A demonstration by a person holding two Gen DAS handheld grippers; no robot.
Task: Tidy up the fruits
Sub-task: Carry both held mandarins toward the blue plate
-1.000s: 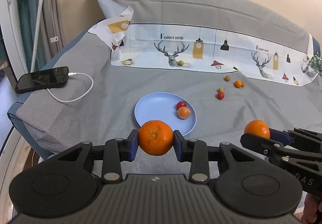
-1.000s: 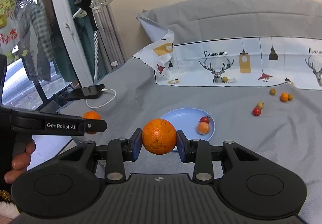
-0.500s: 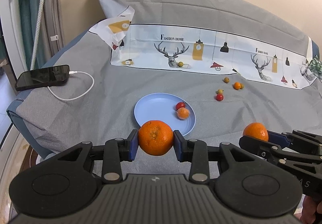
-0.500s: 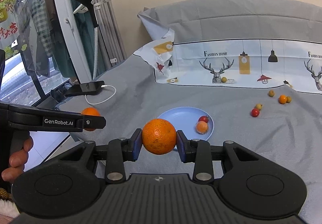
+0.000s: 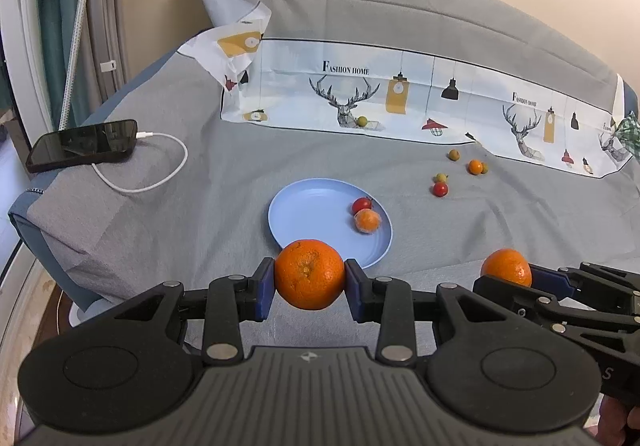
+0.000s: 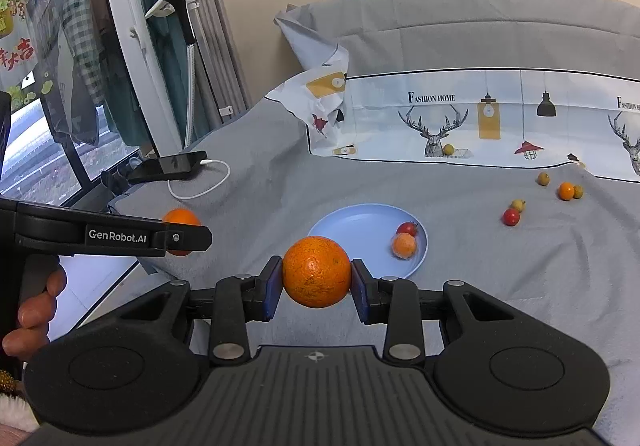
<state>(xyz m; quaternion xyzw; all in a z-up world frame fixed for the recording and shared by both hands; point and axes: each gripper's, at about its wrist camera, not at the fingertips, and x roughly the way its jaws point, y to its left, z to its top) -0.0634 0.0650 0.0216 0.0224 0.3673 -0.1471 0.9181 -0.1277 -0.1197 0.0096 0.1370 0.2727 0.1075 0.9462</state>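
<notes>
My left gripper (image 5: 309, 288) is shut on an orange (image 5: 309, 274) and holds it in the air just in front of the blue plate (image 5: 308, 211). My right gripper (image 6: 316, 284) is shut on a second orange (image 6: 316, 272), also near the plate (image 6: 356, 224). Each gripper shows in the other's view, the right one at the lower right (image 5: 516, 278) and the left one at the left (image 6: 184, 236). The plate holds a small red fruit (image 5: 362, 204) and a small orange fruit (image 5: 368, 221). Several small fruits (image 5: 440, 188) lie loose on the grey sheet to the right.
A phone (image 5: 82, 145) with a white cable (image 5: 160, 181) lies at the left edge of the bed. A printed deer cloth (image 5: 400, 101) runs along the back with a small green fruit (image 5: 362, 121) on it. A window and stand (image 6: 180, 5) are at the left.
Both grippers have shifted slightly, still holding their oranges; the plate sits a little lower and closer in the views. Nothing was let go.
</notes>
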